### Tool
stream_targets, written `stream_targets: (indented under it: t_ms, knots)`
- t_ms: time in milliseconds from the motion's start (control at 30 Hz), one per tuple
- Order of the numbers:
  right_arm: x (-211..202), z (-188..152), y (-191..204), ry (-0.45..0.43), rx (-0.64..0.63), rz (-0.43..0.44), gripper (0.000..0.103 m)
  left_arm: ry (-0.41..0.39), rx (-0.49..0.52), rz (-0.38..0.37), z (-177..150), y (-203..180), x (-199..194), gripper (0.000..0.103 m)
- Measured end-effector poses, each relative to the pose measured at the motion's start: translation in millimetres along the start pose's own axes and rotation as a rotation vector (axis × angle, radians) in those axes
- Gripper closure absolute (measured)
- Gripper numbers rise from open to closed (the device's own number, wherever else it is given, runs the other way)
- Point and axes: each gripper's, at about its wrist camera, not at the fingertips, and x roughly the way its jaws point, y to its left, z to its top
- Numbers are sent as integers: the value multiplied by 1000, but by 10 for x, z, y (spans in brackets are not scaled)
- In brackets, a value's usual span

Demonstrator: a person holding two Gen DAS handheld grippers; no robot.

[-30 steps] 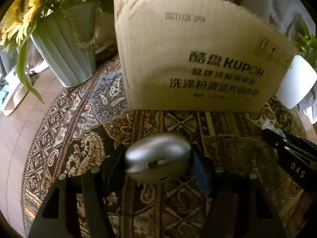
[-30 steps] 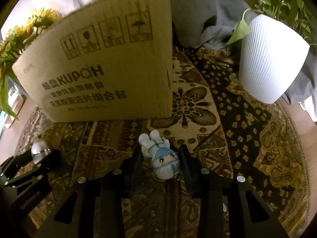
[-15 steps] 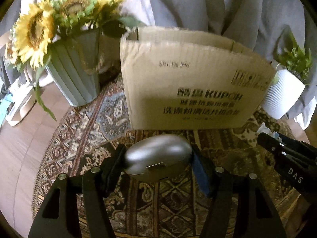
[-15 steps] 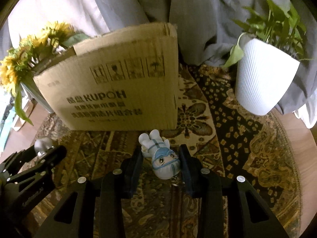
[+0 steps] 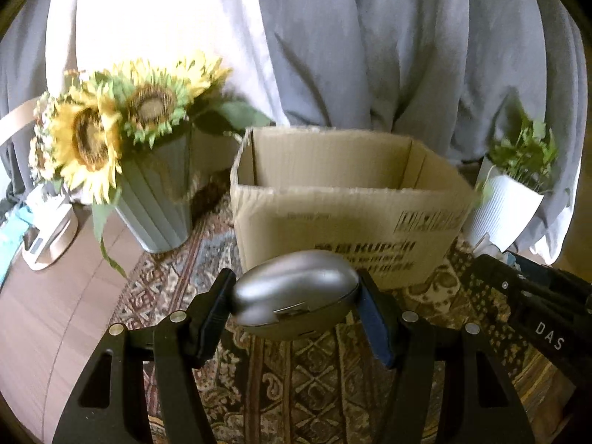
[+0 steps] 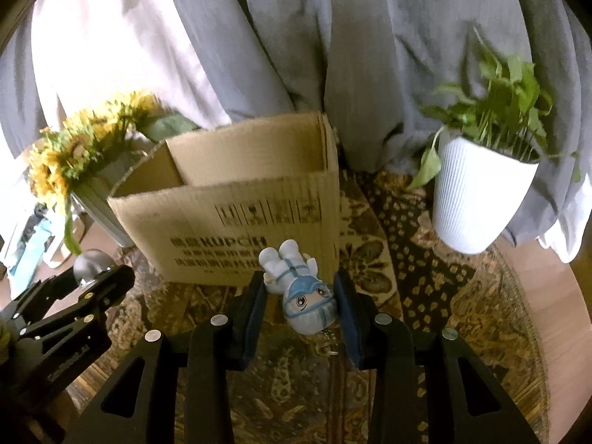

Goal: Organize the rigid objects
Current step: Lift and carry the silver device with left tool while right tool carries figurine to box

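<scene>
Left wrist view: left gripper point(image 5: 296, 310) clamps a silver oval case point(image 5: 296, 305) above the rug point(image 5: 296, 388); open cardboard box point(image 5: 344, 214) beyond. Right wrist view alone: right gripper point(image 6: 300, 305) grips a toy figurine point(image 6: 298, 290); white planter point(image 6: 477, 192) farther right.

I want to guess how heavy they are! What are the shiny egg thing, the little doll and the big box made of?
Silver egg-shaped case: probably smooth plastic or metal, judging by its satin sheen. Little figurine: likely painted vinyl or plastic, glossy with a printed face. Cardboard box: corrugated cardboard, matte brown, ribbed torn edges.
</scene>
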Motion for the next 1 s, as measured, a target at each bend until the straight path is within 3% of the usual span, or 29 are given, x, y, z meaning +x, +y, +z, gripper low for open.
stream_targets:
  t_ms: [633,1000]
  knots:
    - [-439,529,144,-176,-18,31,65,-155,33,-30,568,39,-335,39]
    - [-544,881,268,-257,-42,65,65,-187,38,-82,962,57,-309,39]
